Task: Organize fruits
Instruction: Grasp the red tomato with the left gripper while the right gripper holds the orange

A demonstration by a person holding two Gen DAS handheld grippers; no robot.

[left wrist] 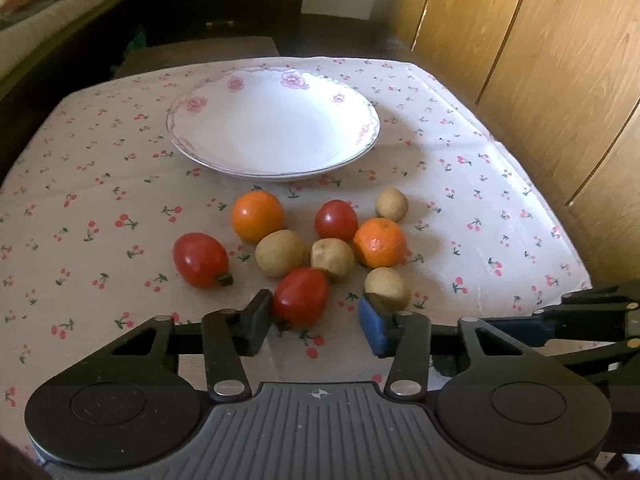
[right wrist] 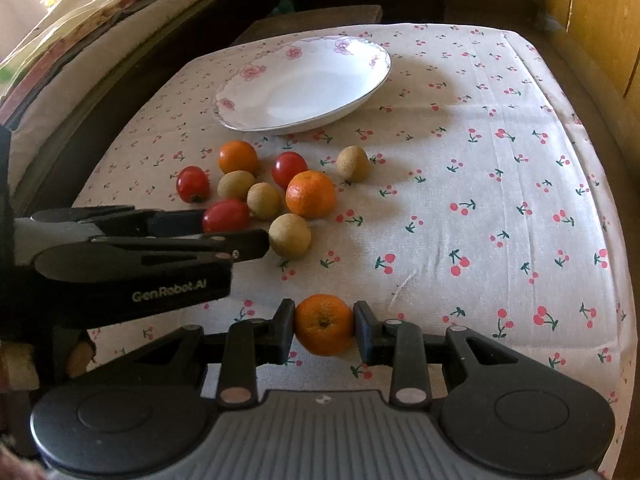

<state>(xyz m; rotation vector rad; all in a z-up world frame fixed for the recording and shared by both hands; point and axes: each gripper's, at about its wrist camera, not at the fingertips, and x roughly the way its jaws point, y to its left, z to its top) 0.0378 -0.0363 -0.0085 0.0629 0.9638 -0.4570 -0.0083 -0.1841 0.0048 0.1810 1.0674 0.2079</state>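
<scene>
Small round orange mandarin clamped between the right gripper pads above the cherry-print tablecloth, oval red tomato flanked by the parted left gripper, only one pad touching, white floral plate behind the fruit cluster.

Both wrist views look steeply down, close — sharing the fruit pile and plate.

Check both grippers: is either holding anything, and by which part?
The right gripper clamps an orange across its sides. The left gripper is open around a red tomato, not gripping.

The right gripper clamps an orange above the tablecloth.
</scene>
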